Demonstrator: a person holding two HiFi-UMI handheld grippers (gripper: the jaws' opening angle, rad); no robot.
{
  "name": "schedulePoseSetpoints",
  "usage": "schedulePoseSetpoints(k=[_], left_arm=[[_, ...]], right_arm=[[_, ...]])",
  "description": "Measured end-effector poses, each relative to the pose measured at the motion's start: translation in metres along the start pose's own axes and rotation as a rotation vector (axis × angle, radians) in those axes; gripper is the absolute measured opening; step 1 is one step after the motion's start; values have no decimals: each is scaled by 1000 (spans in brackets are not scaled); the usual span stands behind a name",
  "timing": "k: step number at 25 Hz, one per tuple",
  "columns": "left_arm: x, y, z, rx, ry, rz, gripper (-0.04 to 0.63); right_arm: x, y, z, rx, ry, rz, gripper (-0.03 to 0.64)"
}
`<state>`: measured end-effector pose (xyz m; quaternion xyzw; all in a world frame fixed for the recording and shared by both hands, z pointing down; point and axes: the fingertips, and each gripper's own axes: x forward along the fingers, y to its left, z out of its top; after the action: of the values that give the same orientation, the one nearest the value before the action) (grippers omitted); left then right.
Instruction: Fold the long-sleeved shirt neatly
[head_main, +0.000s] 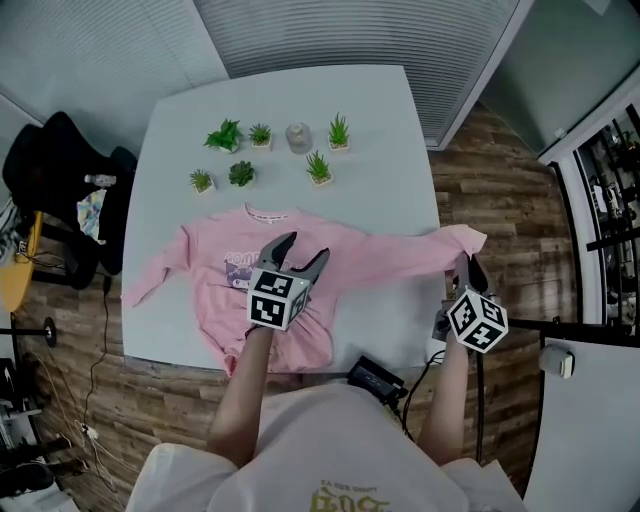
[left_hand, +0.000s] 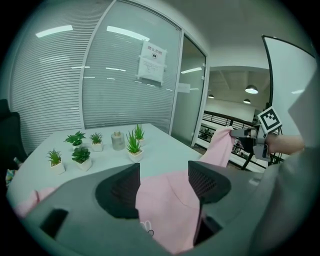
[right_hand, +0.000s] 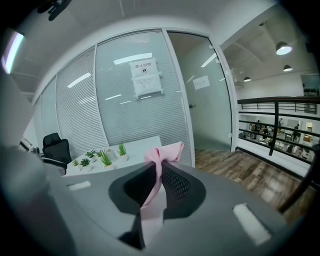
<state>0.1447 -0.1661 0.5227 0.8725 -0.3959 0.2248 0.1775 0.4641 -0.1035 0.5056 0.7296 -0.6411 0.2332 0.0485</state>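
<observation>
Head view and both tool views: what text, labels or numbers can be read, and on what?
Nothing reads clearly.
Paper notice on the glass wall: print too small.
Smaller sheet beside it: blurred.
Print on the pink shirt: blurred.
Yellow print on the person's top: cut off, unreadable.

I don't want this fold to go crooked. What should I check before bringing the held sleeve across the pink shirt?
1. Right gripper holds the sleeve: ok, jaws shut on its end.
2. Left gripper free: ok, jaws open above the shirt, pinching nothing.
3. Shirt body flat: cannot tell, its middle is covered.
4. Plants out of the way: ok, standing apart from the shirt.
5. Other sleeve spread out: ok, reaching the table's left edge.
</observation>
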Motion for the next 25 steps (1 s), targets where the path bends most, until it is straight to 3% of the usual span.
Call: schedulePoseSetpoints(k=[20, 25], left_arm=[[-64, 37, -2, -51, -57, 116, 316], [-86, 47, -5, -17, -42, 157, 322]], right_arm=[[0, 119, 19, -109, -12, 239, 48], [4, 145, 14, -121, 2, 289, 48]])
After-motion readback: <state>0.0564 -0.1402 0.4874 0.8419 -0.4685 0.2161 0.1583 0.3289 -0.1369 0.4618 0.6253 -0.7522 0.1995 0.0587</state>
